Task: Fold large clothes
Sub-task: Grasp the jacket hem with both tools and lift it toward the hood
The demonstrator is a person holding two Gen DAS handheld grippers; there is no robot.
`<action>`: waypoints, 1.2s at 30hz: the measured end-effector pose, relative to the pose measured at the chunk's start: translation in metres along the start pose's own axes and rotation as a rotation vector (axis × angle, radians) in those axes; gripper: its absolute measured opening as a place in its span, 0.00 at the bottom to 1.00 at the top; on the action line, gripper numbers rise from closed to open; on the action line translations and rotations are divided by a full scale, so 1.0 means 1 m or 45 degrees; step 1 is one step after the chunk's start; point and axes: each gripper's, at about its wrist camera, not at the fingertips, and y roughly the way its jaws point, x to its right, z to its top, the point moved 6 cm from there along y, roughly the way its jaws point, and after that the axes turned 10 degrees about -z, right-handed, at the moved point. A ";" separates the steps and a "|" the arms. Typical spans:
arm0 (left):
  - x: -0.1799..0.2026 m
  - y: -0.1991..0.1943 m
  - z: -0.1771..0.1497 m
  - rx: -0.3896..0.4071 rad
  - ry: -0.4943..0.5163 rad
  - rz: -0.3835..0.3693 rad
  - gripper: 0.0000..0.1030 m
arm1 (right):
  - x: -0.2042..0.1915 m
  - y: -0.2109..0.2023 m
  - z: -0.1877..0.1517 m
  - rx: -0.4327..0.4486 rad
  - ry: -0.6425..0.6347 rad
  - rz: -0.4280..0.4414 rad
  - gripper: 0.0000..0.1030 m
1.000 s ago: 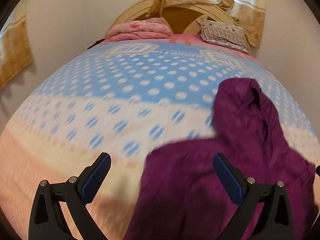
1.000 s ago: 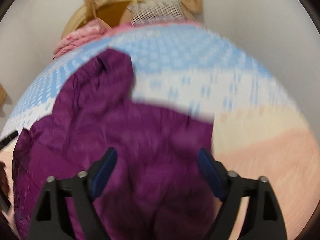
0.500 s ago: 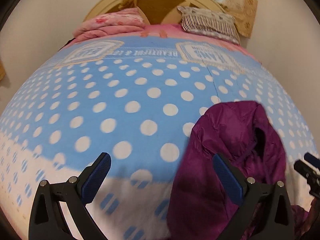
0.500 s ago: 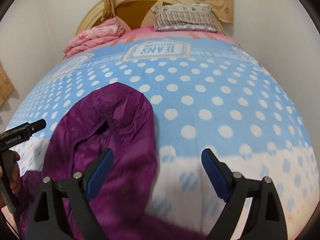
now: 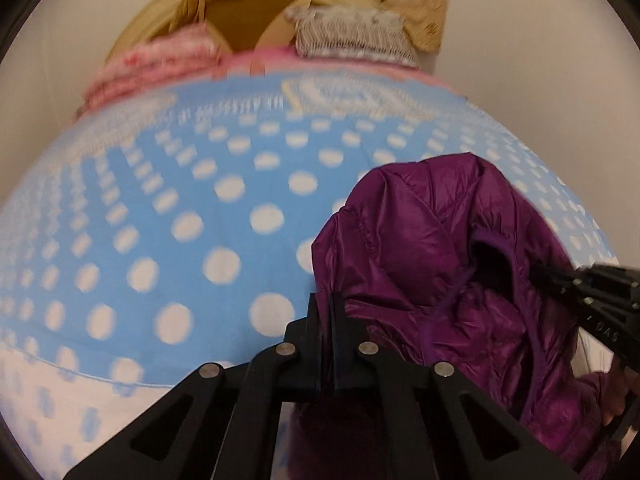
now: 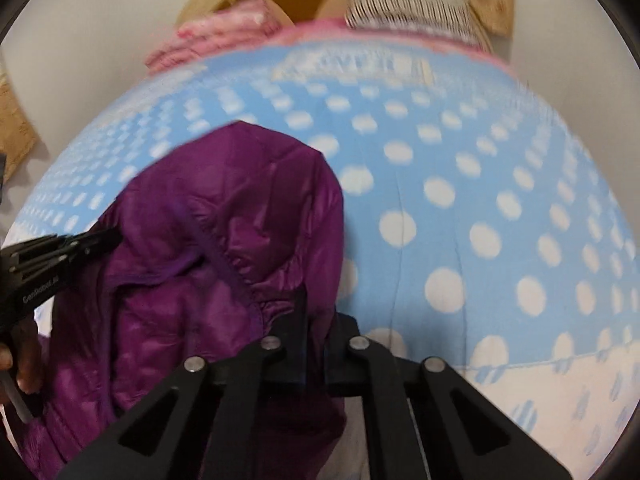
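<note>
Half a second before, both grippers were spread wide; now the left gripper [image 5: 327, 312] had clamped onto the left edge of the purple jacket [image 5: 432, 264], and the right gripper [image 6: 316, 312] had pinched its right edge. The jacket lay bunched, apparently lifted slightly, on the blue polka-dot bedspread [image 5: 180, 208]. Beyond sat a pink blanket [image 5: 160, 64] and striped pillow [image 6: 408, 12], blurred.

Bed [image 5: 168, 240] with blue, white-dotted cover; purple jacket [image 5: 420, 248] lies near right; pink folded bedding [image 5: 160, 64] far left, striped pillow [image 5: 352, 36] far right.
</note>
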 end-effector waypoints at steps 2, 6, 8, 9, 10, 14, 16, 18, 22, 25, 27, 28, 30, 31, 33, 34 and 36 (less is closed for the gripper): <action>0.005 -0.026 0.003 0.058 0.027 -0.011 0.02 | 0.000 -0.035 -0.001 0.091 -0.005 0.005 0.05; 0.019 -0.089 -0.004 0.198 0.079 -0.046 0.02 | -0.005 -0.093 -0.014 0.233 -0.010 0.009 0.05; 0.020 -0.117 -0.015 0.268 0.088 -0.064 0.02 | -0.009 -0.122 -0.025 0.303 -0.018 0.001 0.05; 0.021 -0.131 -0.020 0.307 0.096 -0.070 0.02 | -0.013 -0.134 -0.031 0.329 -0.011 0.015 0.05; 0.023 -0.147 -0.030 0.340 0.107 -0.088 0.02 | -0.015 -0.149 -0.040 0.357 -0.008 0.018 0.05; 0.025 -0.195 -0.074 0.418 0.113 -0.116 0.02 | -0.028 -0.184 -0.074 0.406 -0.005 0.049 0.05; 0.025 -0.211 -0.099 0.432 0.097 -0.134 0.02 | -0.034 -0.202 -0.099 0.410 -0.009 0.070 0.05; 0.025 -0.225 -0.130 0.439 0.078 -0.150 0.02 | -0.043 -0.209 -0.114 0.394 -0.051 0.079 0.05; 0.025 -0.228 -0.183 0.378 0.052 -0.164 0.02 | -0.051 -0.215 -0.151 0.325 -0.112 0.091 0.05; 0.023 -0.218 -0.219 0.287 0.024 -0.177 0.02 | -0.048 -0.208 -0.179 0.252 -0.128 0.088 0.05; 0.023 -0.216 -0.233 0.249 0.027 -0.148 0.02 | -0.044 -0.201 -0.192 0.207 -0.136 0.085 0.05; 0.020 -0.218 -0.237 0.237 0.010 -0.131 0.02 | -0.042 -0.198 -0.199 0.185 -0.139 0.075 0.05; 0.016 -0.224 -0.238 0.217 -0.003 -0.120 0.03 | -0.040 -0.192 -0.210 0.108 -0.162 0.067 0.05; 0.014 -0.230 -0.238 0.216 0.008 -0.088 0.03 | -0.037 -0.193 -0.214 0.102 -0.171 0.036 0.05; 0.010 -0.239 -0.233 0.223 0.041 -0.003 0.03 | -0.028 -0.201 -0.218 0.117 -0.167 -0.012 0.12; 0.009 -0.245 -0.227 0.242 0.055 0.022 0.05 | -0.024 -0.204 -0.218 0.111 -0.154 -0.016 0.16; 0.006 -0.252 -0.212 0.294 0.063 0.059 0.18 | -0.016 -0.215 -0.213 0.132 -0.094 -0.045 0.42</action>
